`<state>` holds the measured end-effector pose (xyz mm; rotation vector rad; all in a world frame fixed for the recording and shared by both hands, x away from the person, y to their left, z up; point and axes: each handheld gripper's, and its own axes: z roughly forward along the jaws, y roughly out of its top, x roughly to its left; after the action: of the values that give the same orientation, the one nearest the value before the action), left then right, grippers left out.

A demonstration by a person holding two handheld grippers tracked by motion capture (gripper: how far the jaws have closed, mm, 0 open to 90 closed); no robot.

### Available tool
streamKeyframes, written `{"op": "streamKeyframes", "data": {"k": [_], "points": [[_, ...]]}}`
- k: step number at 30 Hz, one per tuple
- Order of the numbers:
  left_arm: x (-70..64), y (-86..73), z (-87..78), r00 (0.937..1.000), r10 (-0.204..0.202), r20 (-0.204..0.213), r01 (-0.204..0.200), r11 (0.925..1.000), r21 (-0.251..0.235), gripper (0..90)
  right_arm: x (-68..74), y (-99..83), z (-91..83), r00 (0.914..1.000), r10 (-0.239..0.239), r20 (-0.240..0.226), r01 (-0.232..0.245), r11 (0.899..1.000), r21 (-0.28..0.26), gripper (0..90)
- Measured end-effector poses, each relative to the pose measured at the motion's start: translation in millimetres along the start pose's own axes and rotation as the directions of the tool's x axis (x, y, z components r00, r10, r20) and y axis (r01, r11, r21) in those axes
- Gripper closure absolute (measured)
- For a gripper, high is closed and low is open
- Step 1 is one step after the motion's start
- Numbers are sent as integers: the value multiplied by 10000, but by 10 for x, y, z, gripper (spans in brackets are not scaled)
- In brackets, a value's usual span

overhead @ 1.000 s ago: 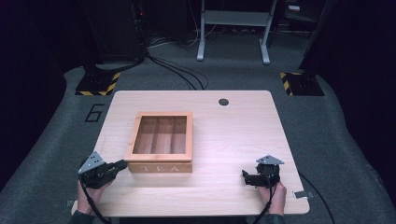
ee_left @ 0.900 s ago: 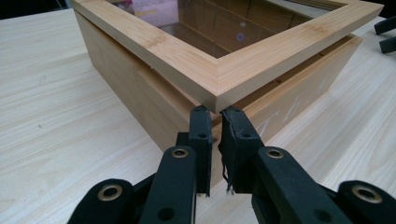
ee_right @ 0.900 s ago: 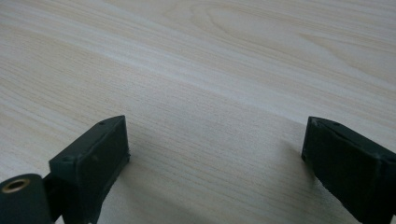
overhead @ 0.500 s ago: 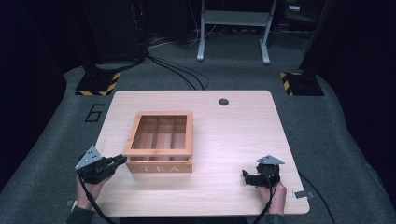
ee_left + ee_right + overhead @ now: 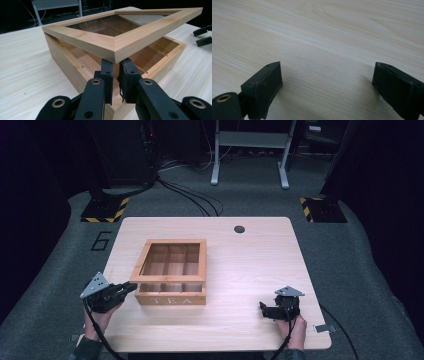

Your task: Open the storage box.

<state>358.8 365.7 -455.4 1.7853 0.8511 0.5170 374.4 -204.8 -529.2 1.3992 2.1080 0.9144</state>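
Left gripper point(image 5: 115, 72) has its jaws drawn nearly together, tips tucked right under the near corner of the glass-paned lid point(image 5: 117, 37), and that lid is up, tilted off the tea box point(image 5: 170, 292)! A second ago it sat flat; the corner has since lifted. Inside the box, wooden dividers mark off compartments; their contents cannot be made out. The box sits left of centre on the table point(image 5: 250, 265). Over on the right, the right gripper point(image 5: 274, 309) rests spread wide above bare wood, unmoved.
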Motion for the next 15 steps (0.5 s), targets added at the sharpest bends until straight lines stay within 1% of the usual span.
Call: {"op": "streamKeyframes", "data": {"k": [2, 6, 7, 10, 15], "points": [[4, 30, -4, 10000, -21, 13, 21, 10000, 5, 815, 0, 0, 0, 10000, 0, -1, 0, 10000, 7, 86], [3, 95, -3, 10000, -11, -87, 10, 10000, -44, 814, 1, 0, 0, 10000, 22, 5, -22, 10000, 0, 88], [5, 111, -5, 9999, 49, -100, -49, 10000, -13, 815, 0, 0, -1, 10000, 19, 6, -19, 10000, 0, 88], [2, 151, 1, 9999, 56, -156, -57, 10000, -58, 814, 0, 0, -1, 10000, 22, 4, -22, 10000, -5, 90], [0, 212, 21, 9999, 49, -156, -51, 9999, -146, 814, 1, 0, 0, 10000, 46, 25, -46, 10000, -47, 92]]}}
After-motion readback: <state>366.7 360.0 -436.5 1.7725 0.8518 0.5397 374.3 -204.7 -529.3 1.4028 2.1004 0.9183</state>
